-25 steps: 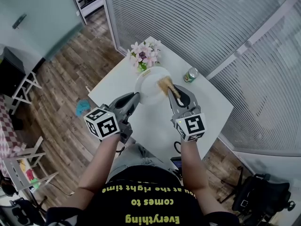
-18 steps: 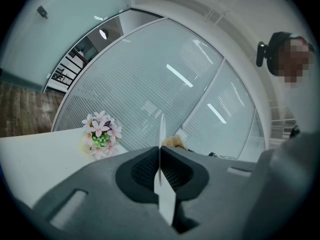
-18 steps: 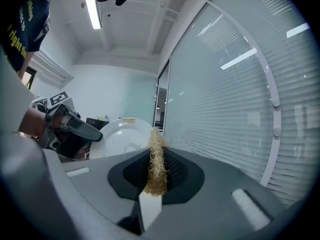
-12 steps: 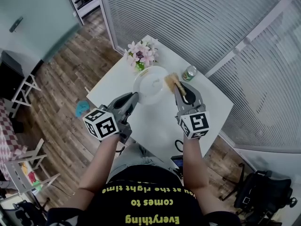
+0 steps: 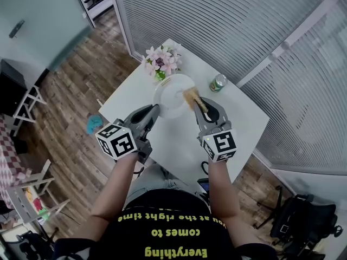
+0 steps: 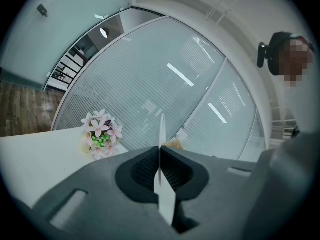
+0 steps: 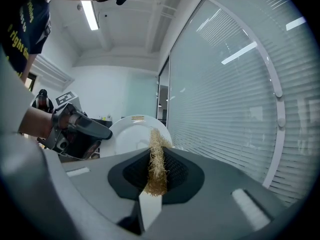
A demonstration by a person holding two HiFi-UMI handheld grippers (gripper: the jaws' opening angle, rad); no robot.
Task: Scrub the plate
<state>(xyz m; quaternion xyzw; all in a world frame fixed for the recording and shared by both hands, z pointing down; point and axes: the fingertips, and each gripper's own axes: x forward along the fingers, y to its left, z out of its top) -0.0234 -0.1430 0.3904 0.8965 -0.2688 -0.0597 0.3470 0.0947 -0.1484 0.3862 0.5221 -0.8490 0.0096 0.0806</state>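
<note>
A white plate [image 5: 172,92] is held up on edge over the white table [image 5: 179,140]. My left gripper [image 5: 152,112] is shut on its near rim. In the left gripper view the plate [image 6: 161,134] shows edge-on as a thin white line between the pads of the left gripper [image 6: 160,171]. My right gripper [image 5: 203,107] is shut on a tan fibrous scrubber [image 5: 190,96], whose tip lies against the plate's right side. In the right gripper view the scrubber [image 7: 157,161] sticks out of the right gripper [image 7: 156,176] toward the plate's face [image 7: 131,134], with the left gripper [image 7: 82,130] beside it.
A pot of pink flowers [image 5: 162,62] stands at the table's far corner, just behind the plate. A green can [image 5: 218,83] stands to the right of the plate. Glass walls with blinds [image 5: 244,31] close in the far side. Wooden floor [image 5: 70,96] lies to the left.
The right gripper swung the scrubber right, off the plate's edge, then back left onto the plate. The left gripper and plate stayed nearly still.
</note>
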